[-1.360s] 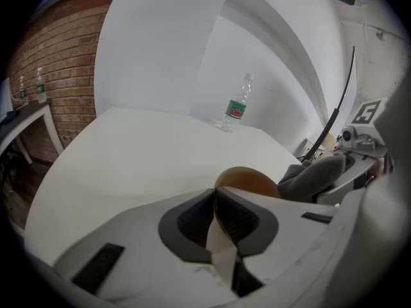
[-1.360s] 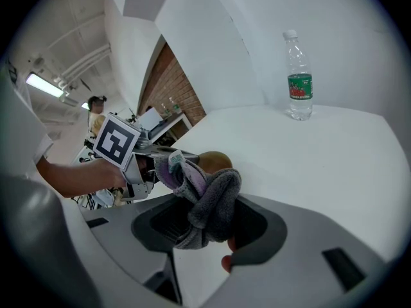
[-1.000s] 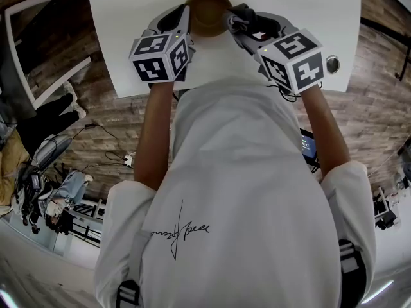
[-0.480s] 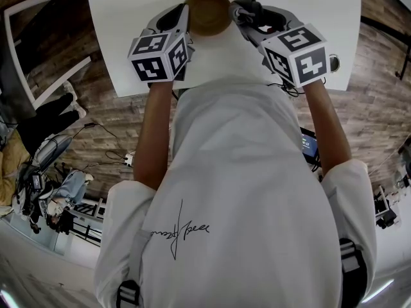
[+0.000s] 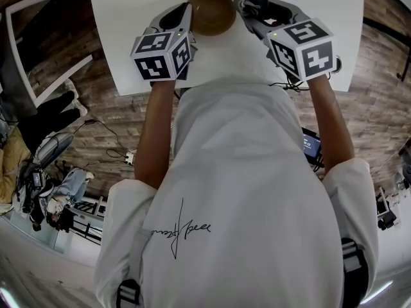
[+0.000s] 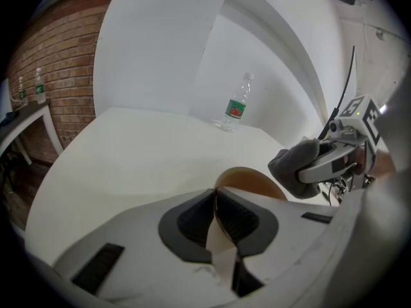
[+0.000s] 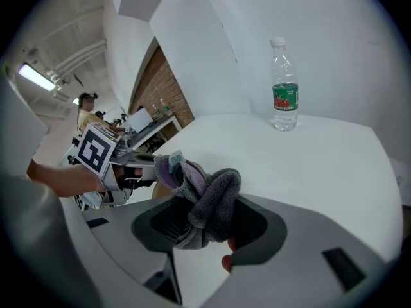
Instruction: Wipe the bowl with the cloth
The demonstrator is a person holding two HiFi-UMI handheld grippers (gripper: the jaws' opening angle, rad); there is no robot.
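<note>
Holding bowl [image 5: 210, 11] and cloth [image 7: 209, 194].
My left hand-held gripper [image 6: 215, 197] pinches the bowl's rim; my right hand-held gripper [image 7: 200, 218] clamps the cloth.

A white table [image 5: 128, 18] is carrying a clear water bottle [image 7: 284, 95], which is standing upright toward its far edge. A brown bowl [image 5: 212, 11] is tilting over the nearer part; contact is unclear.

Your left forearm [image 5: 154, 127] and right forearm [image 5: 331, 120] are bare, both reaching toward the top of the head view. Left gripper [image 5: 185, 19], top centre-left: jaws nearly closed, pinching the bowl [image 6: 250, 181] rim. Right gripper [image 5: 247, 8], top centre-right: jaws clamped on the bunched grey cloth [image 7: 207, 201].
</note>
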